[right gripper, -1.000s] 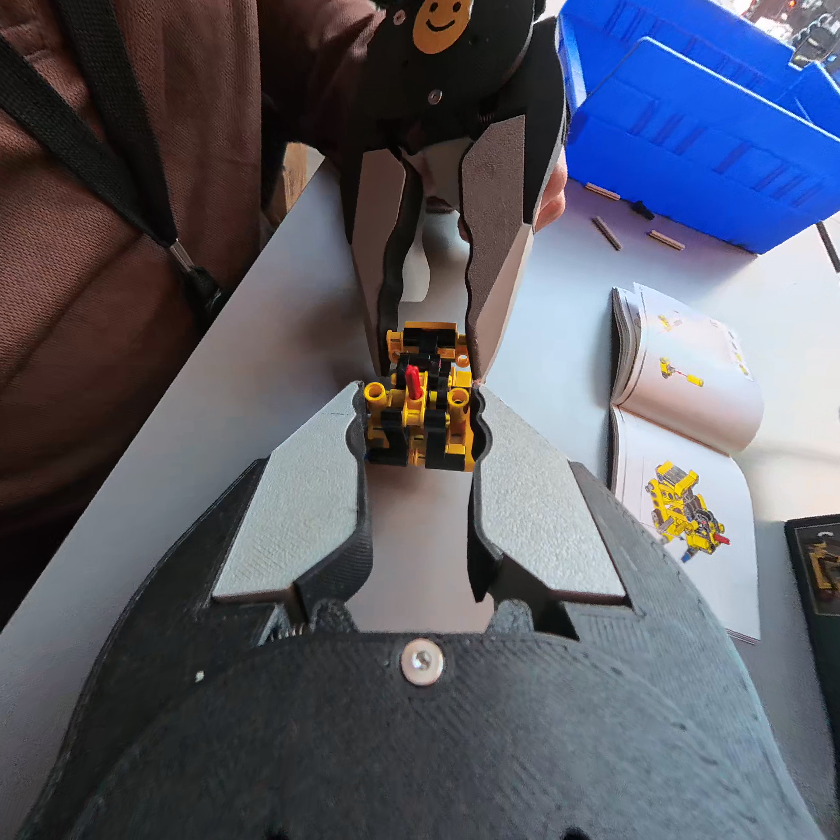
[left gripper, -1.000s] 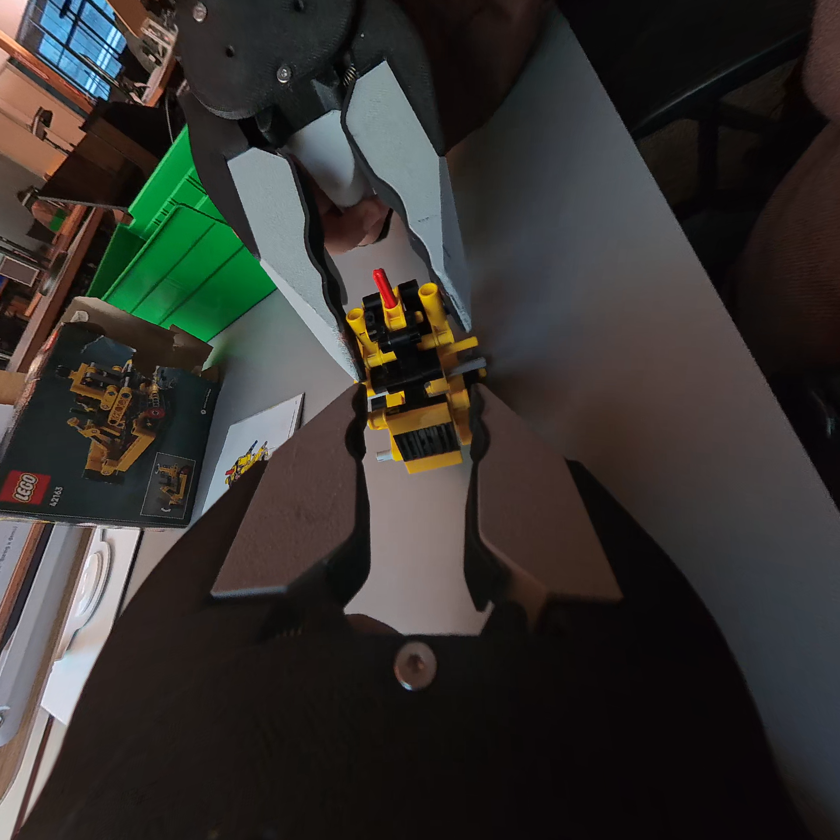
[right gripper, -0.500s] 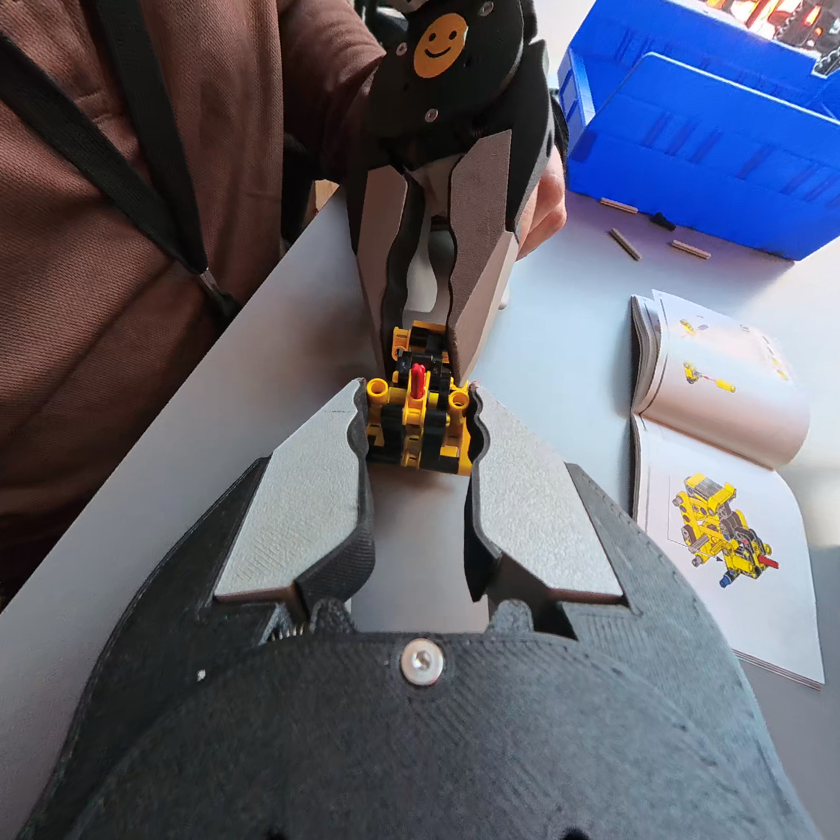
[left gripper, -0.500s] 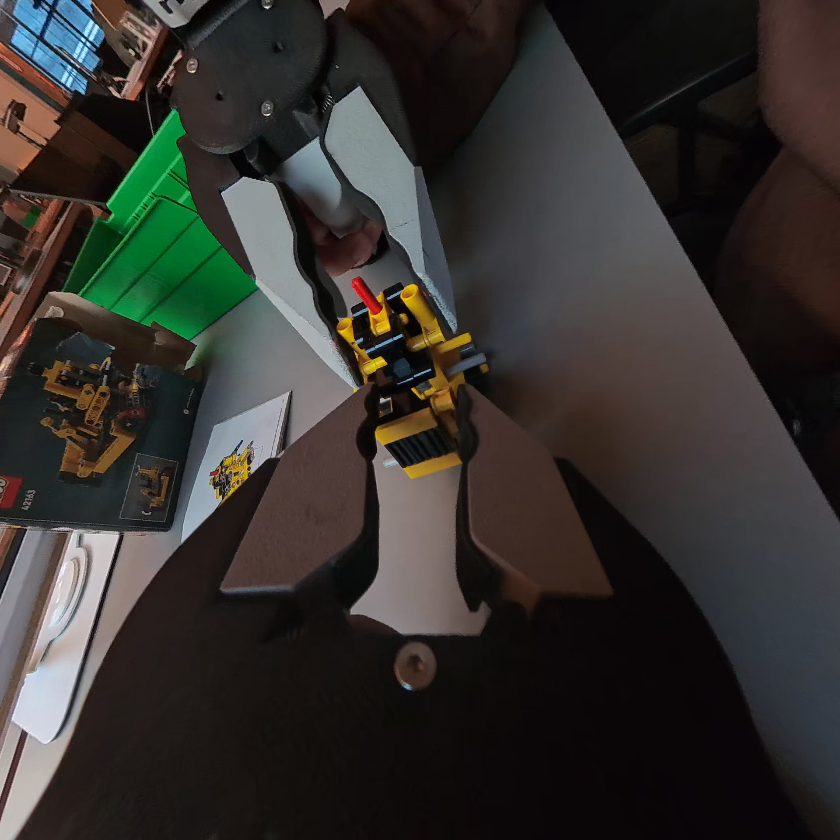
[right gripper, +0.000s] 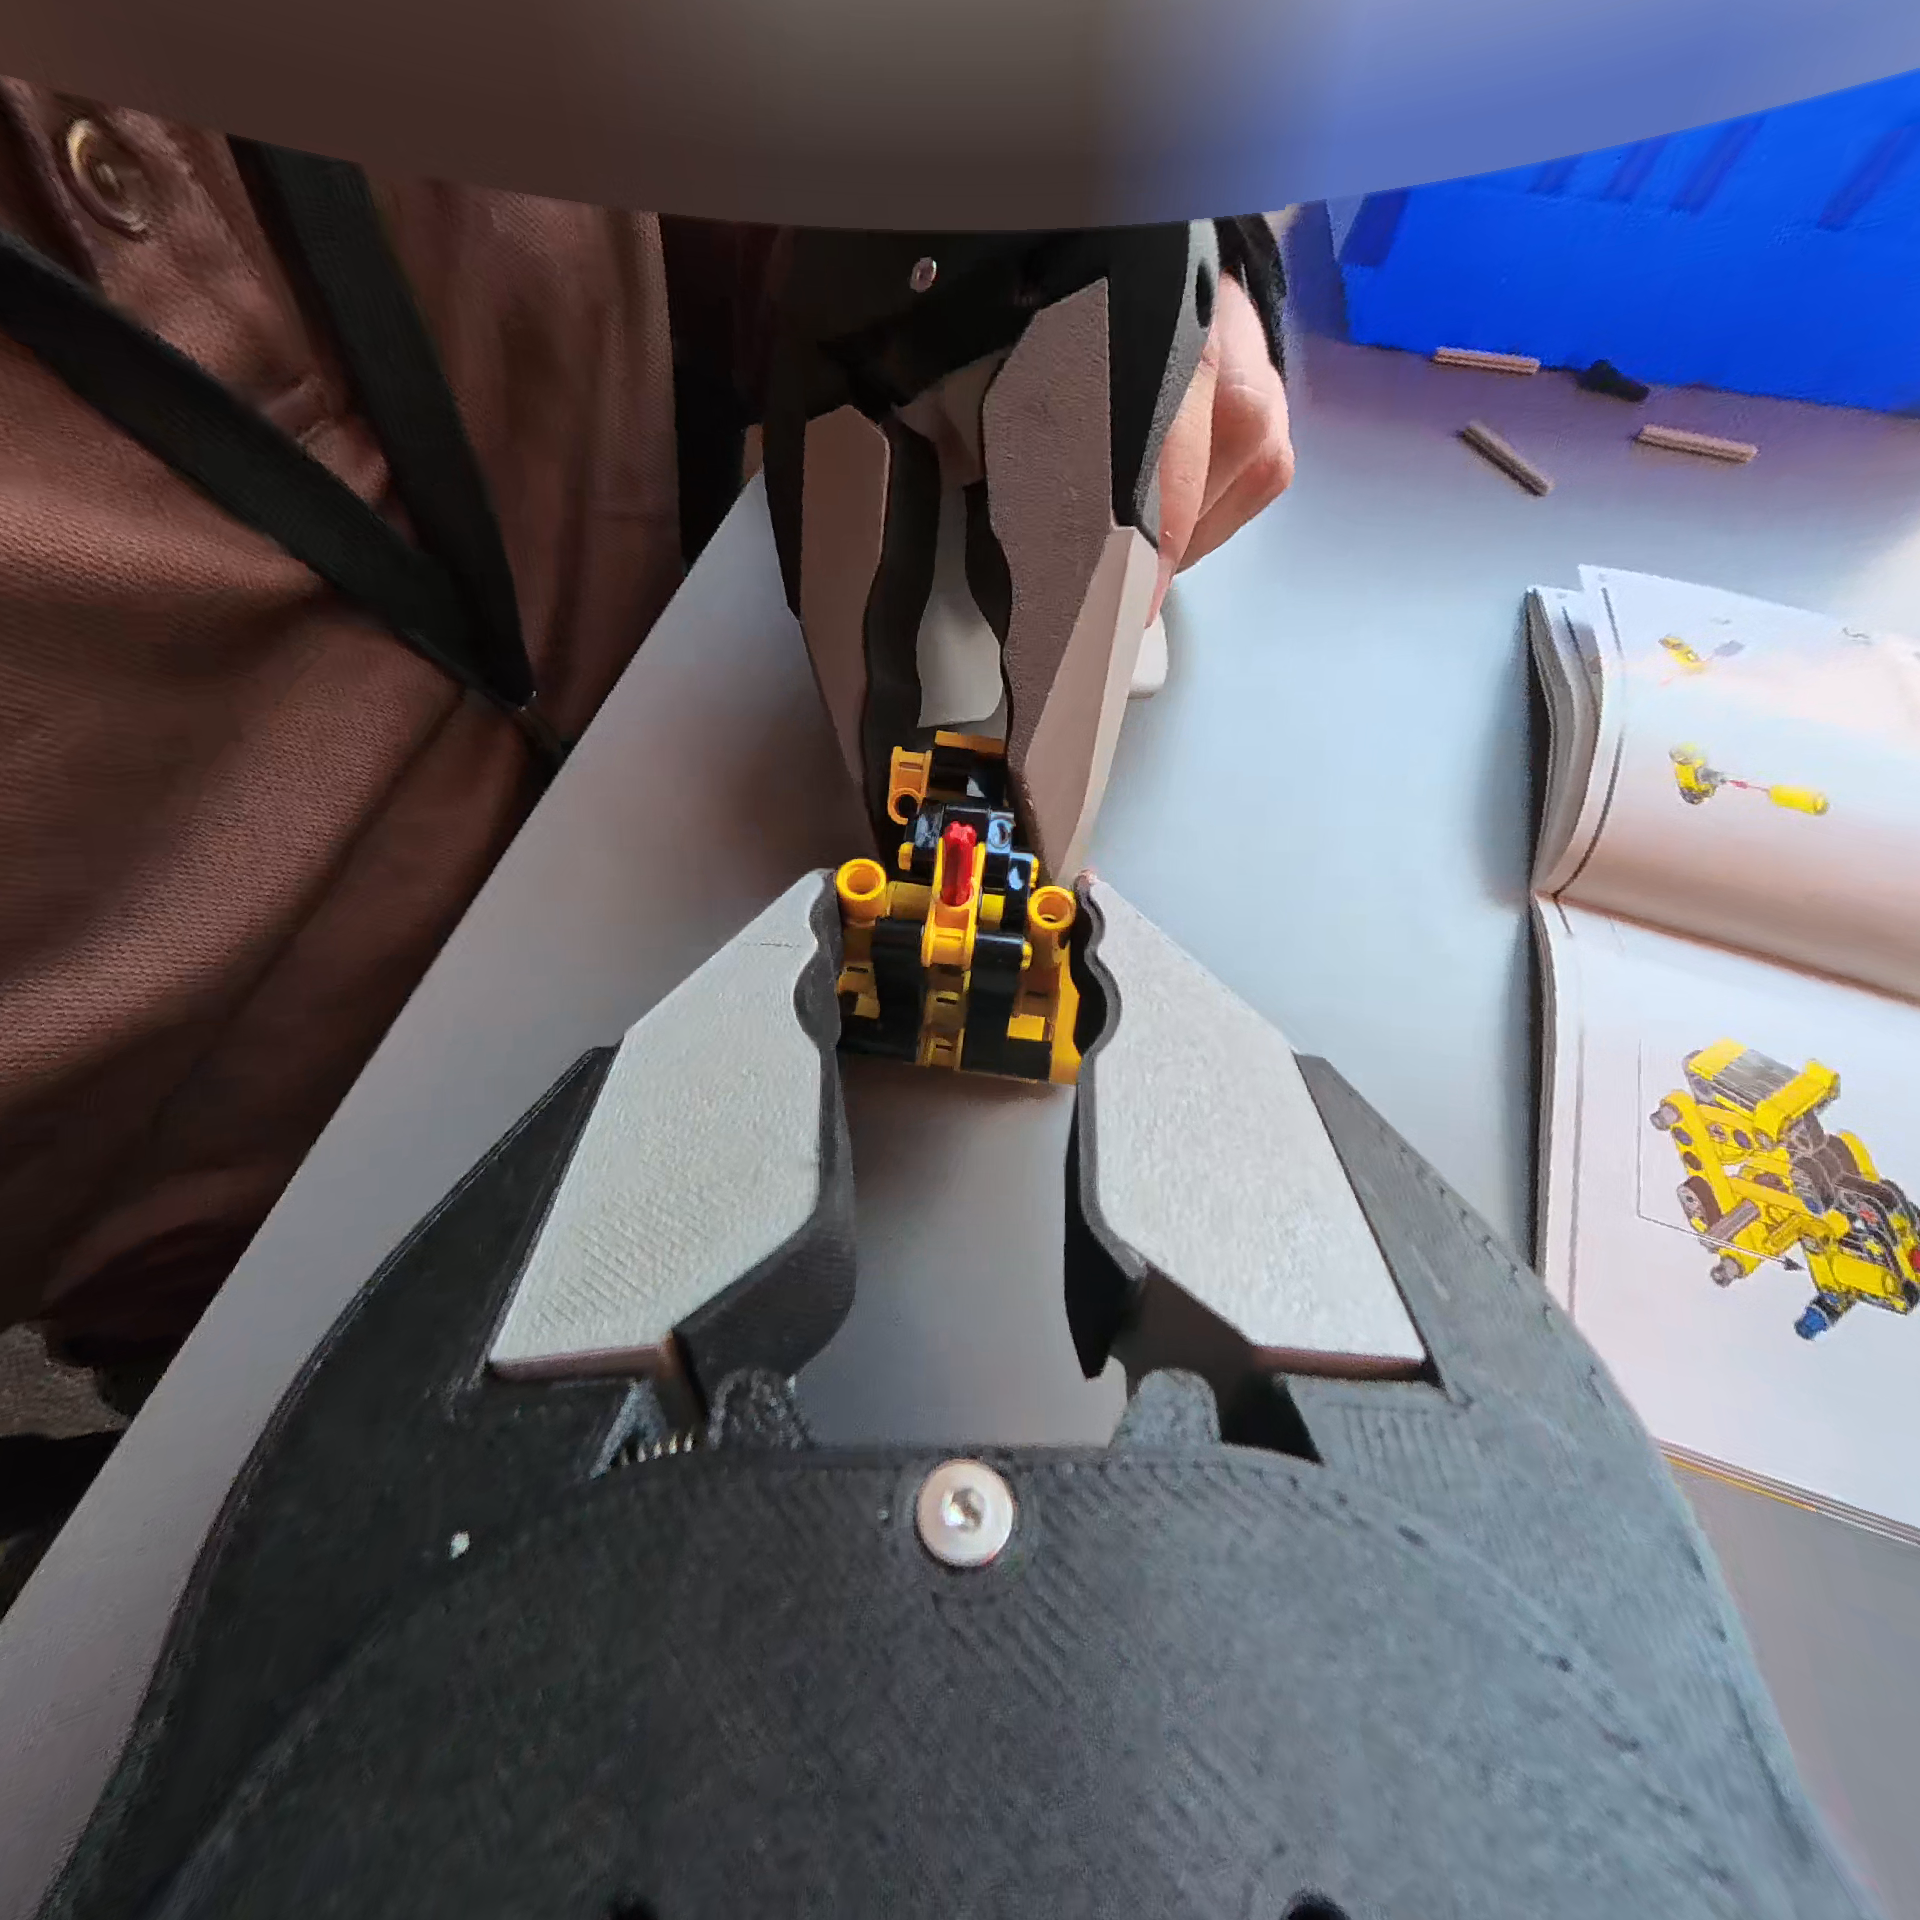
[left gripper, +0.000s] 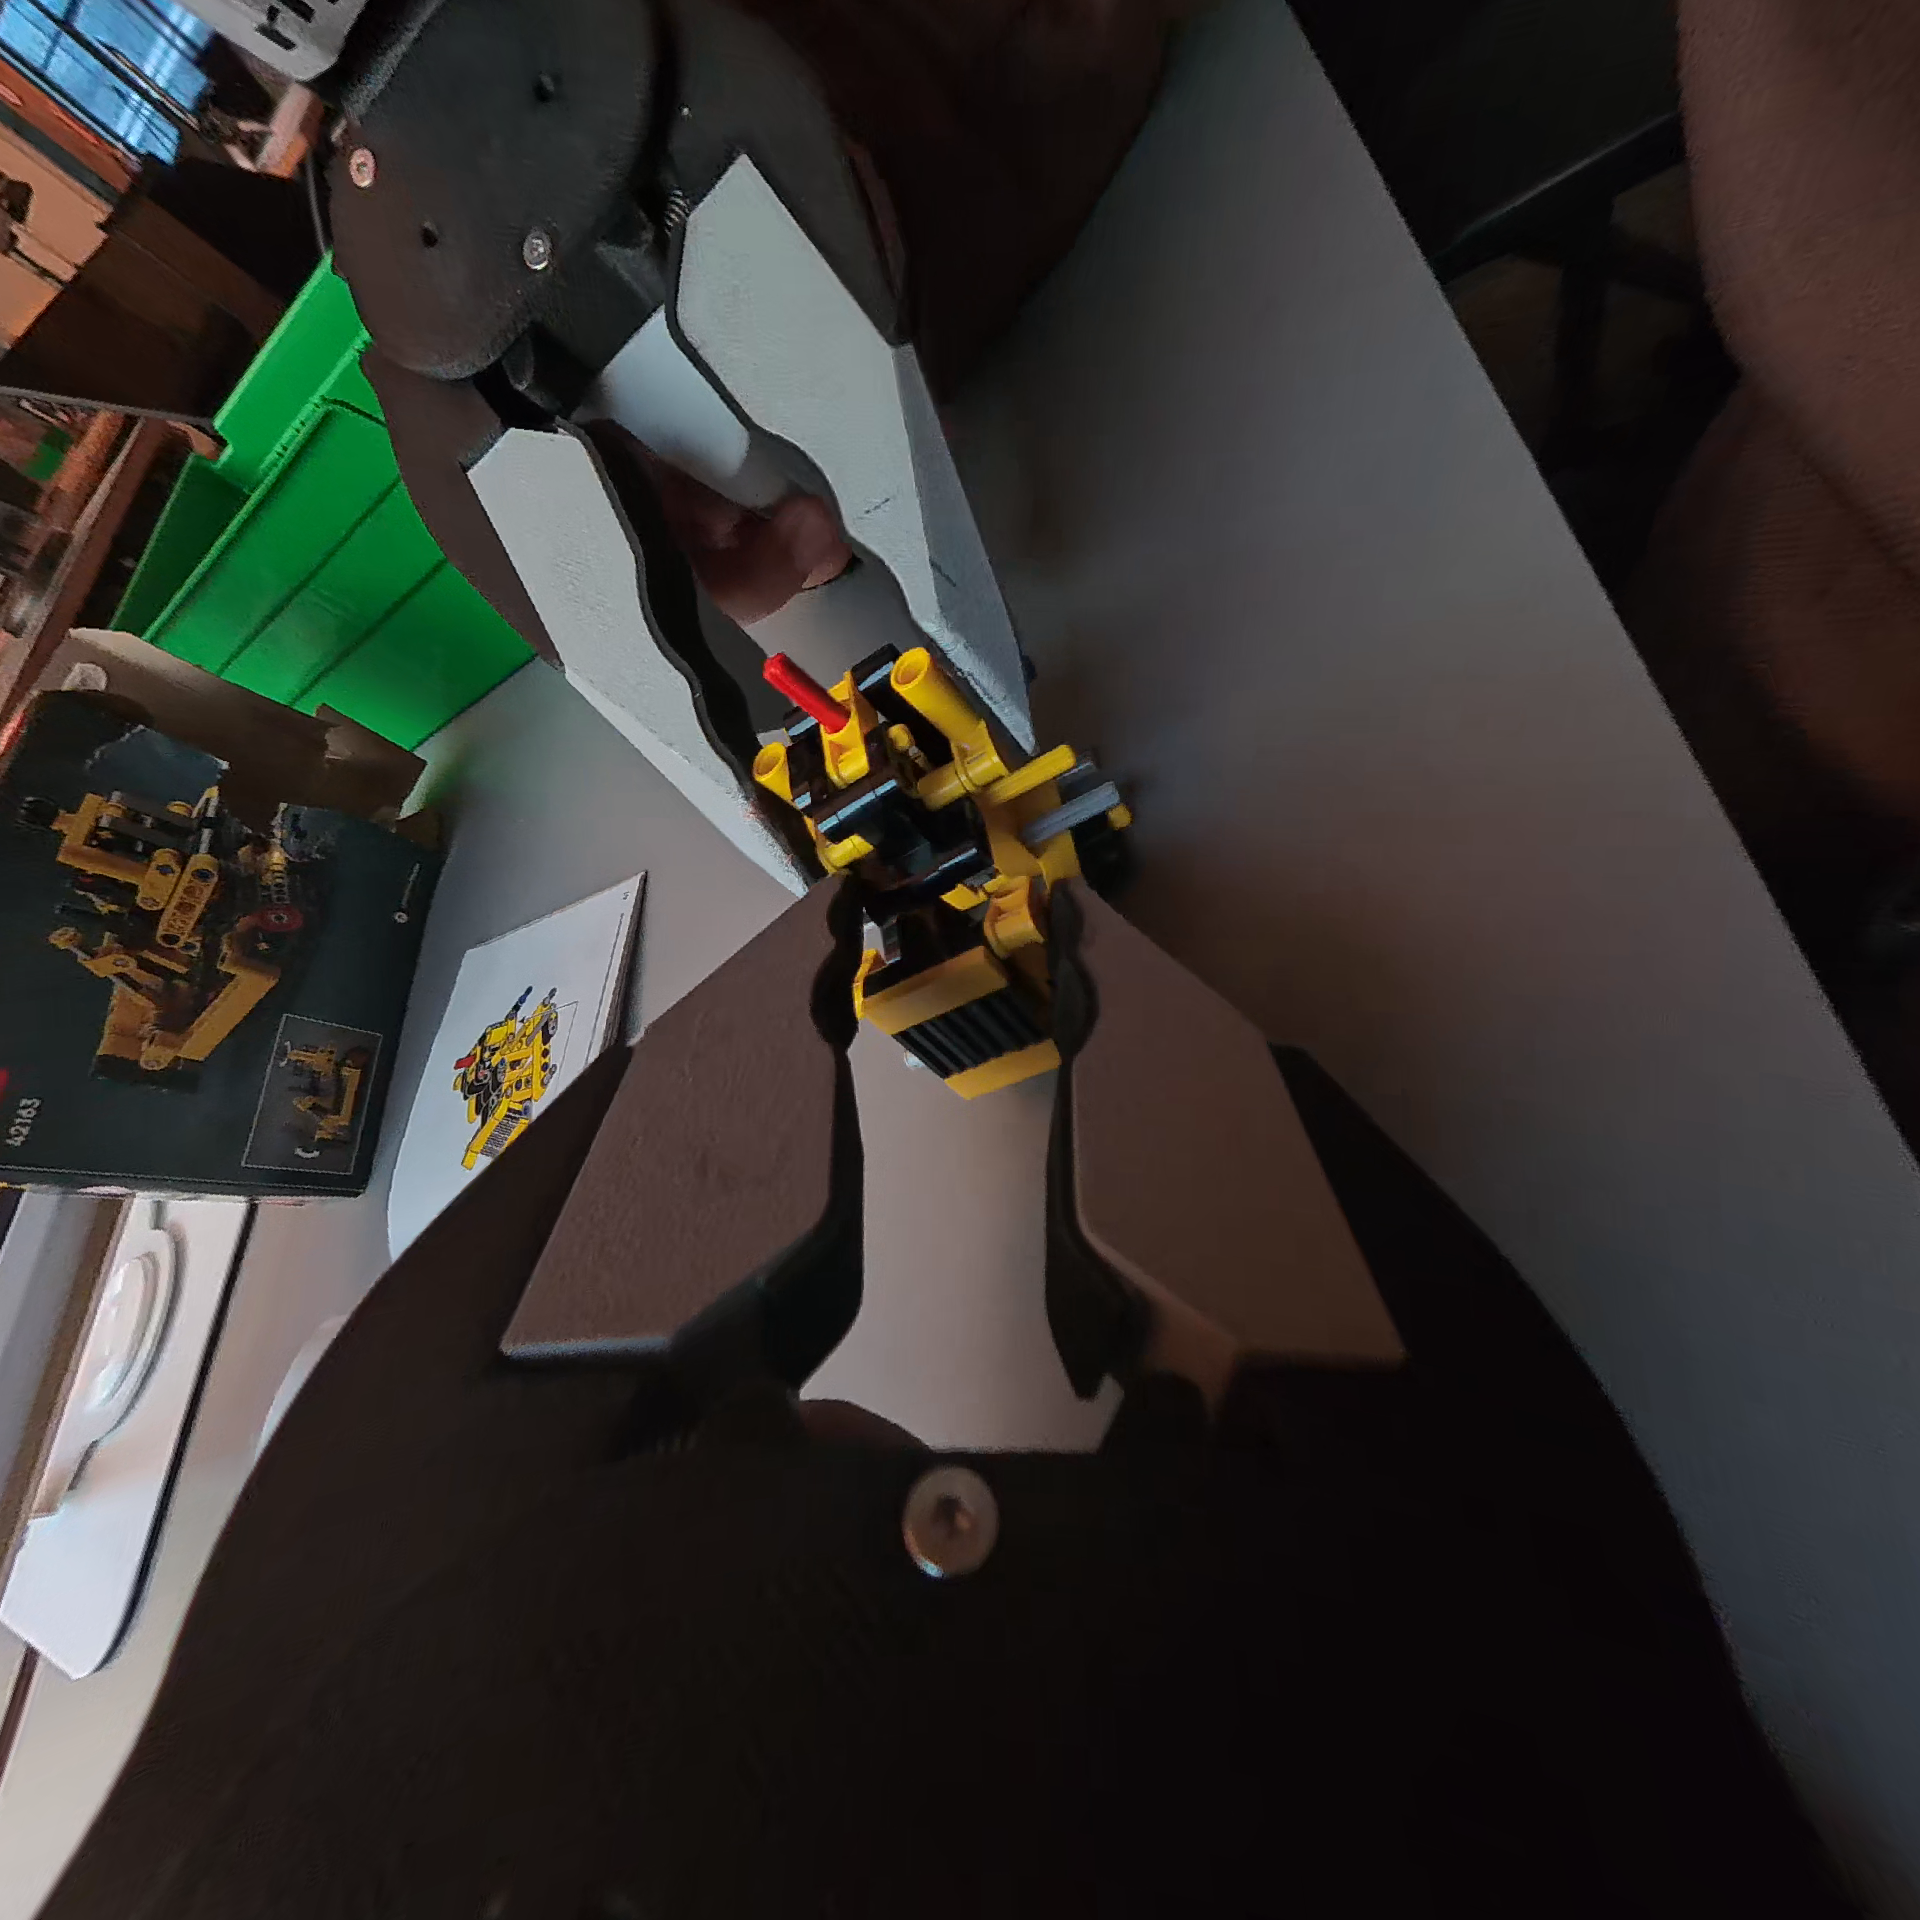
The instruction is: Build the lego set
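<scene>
Yellow-black model (left gripper: 940, 862): small partial chassis, red pin on top, held just above grey counter (left gripper: 1351, 727).
Left gripper (left gripper: 951, 935): clamped on grille end.
Right gripper (right gripper: 956, 925): clamped on far end.
Progress: early; booklet (right gripper: 1714, 935) pictures much more.

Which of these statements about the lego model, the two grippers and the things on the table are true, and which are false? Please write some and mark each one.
1. Both grippers grip the lego model. True: the left gripper holds one end, the right gripper the other.
2. A blue peg stands up from the model. False: the red peg does.
3. The instruction booklet is closed. False: it lies open.
4. A green bin stands beyond the set's box. True.
5. The model lies loose on the table. False: both grippers clamp it.
</scene>
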Available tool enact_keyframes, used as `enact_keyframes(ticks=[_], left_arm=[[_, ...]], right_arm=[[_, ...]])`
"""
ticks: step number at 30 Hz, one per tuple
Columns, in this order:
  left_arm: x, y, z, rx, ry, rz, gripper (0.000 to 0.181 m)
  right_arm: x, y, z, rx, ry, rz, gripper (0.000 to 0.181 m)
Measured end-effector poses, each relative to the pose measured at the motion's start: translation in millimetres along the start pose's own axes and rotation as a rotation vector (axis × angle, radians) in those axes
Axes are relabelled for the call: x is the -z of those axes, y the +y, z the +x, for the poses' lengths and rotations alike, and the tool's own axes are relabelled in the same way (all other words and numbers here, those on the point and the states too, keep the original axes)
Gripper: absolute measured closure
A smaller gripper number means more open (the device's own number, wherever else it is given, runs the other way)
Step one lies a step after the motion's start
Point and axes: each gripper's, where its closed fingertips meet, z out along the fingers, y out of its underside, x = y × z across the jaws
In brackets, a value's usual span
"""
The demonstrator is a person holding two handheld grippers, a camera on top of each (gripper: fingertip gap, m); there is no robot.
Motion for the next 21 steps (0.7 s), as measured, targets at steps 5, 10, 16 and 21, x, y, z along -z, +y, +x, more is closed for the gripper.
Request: enact_keyframes(ticks=[5, 10, 16, 21], left_arm=[[-0.2, 0.4, 0.0, -0.003, -0.002, -0.002, 0.149], [-0.3, 0.3, -0.3, 0.003, 0.002, -0.001, 0.149], [-0.7, 1.0, -1.9, 0.008, -0.006, -0.006, 0.15], [0.2, -0.1, -0.3, 0.015, 0.01, 0.003, 0.151]], right_arm=[[-0.2, 1.0, 1.7, 0.007, 0.019, -0.007, 0.135], [-1.0, 1.9, -0.8, -0.005, -0.015, -0.013, 0.139], [-1.3, 1.8, 0.4, -0.019, -0.012, -0.013, 0.14], [-2.0, 2.0, -1.4, -0.051, -0.047, -0.016, 0.14]])
